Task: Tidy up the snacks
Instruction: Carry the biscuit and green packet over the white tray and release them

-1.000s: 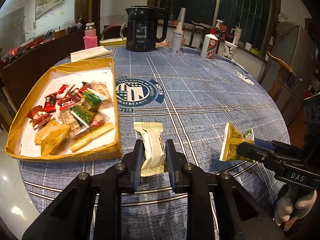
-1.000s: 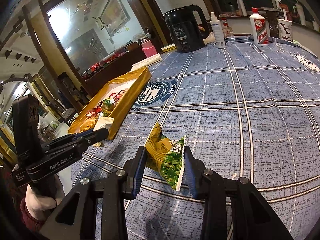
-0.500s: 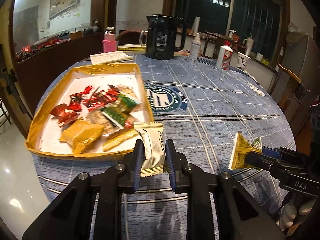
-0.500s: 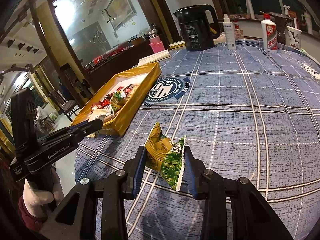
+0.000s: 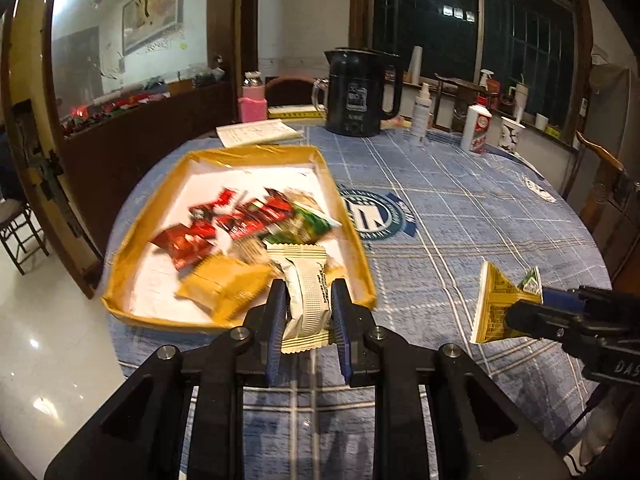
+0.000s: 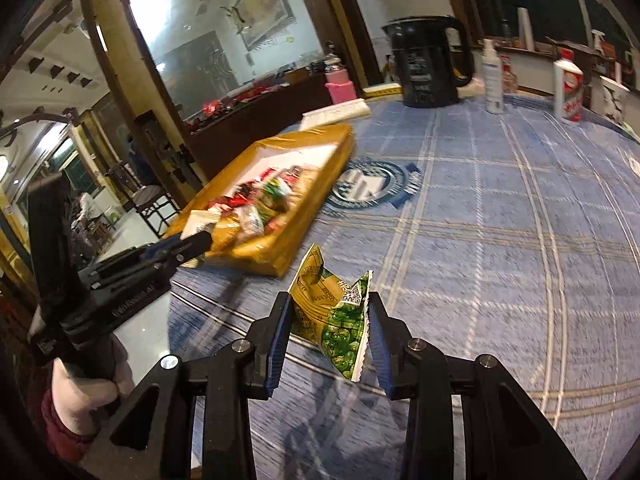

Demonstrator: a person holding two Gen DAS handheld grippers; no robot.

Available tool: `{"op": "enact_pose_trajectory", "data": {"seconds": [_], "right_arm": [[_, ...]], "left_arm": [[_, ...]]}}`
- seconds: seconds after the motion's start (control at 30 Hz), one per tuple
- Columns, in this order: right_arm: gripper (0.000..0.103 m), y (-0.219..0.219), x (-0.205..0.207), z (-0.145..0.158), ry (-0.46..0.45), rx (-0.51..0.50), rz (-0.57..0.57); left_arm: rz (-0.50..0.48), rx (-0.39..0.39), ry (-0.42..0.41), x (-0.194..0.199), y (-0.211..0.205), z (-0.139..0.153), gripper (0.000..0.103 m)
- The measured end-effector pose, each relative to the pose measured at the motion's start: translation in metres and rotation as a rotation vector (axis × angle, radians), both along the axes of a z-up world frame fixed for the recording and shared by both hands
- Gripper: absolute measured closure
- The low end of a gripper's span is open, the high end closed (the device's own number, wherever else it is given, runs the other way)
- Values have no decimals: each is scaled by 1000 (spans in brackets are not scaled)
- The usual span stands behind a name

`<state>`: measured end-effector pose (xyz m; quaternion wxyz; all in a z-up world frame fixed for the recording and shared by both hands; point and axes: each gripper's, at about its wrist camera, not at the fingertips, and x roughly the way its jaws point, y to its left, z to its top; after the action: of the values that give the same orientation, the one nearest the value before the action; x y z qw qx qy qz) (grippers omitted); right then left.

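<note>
- Left claw (image 5: 307, 312): clamped on white packet (image 5: 307, 294), at tray's (image 5: 160, 196) near edge.
- Right claw (image 6: 329, 330): clamped on green packet (image 6: 334, 312), above counter (image 6: 500, 240).
- Step: delivery. Next: advance over tray, release.

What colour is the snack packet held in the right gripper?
The snack packet is green and golden yellow, seen best in the right wrist view.

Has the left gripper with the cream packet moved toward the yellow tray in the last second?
Yes. The left gripper has carried the cream packet leftward from over the tablecloth to over the yellow tray's near corner.
</note>
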<state>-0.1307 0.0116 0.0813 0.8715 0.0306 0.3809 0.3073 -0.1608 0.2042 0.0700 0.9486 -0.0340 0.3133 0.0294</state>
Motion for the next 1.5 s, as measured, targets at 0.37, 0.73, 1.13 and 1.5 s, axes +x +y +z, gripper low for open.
{"op": "enact_pose_trajectory", "data": {"seconds": [0.37, 0.73, 1.13, 1.5], "right_arm": [[66, 77, 74, 11, 61, 94, 75], [65, 140, 136, -21, 184, 109, 76], [60, 159, 145, -9, 116, 97, 86], [54, 97, 71, 0, 22, 76, 133]], "left_arm": [[120, 106, -34, 30, 39, 4, 83], [177, 104, 10, 66, 72, -10, 82], [200, 94, -27, 57, 69, -6, 40], [504, 305, -347, -30, 26, 37, 0]]}}
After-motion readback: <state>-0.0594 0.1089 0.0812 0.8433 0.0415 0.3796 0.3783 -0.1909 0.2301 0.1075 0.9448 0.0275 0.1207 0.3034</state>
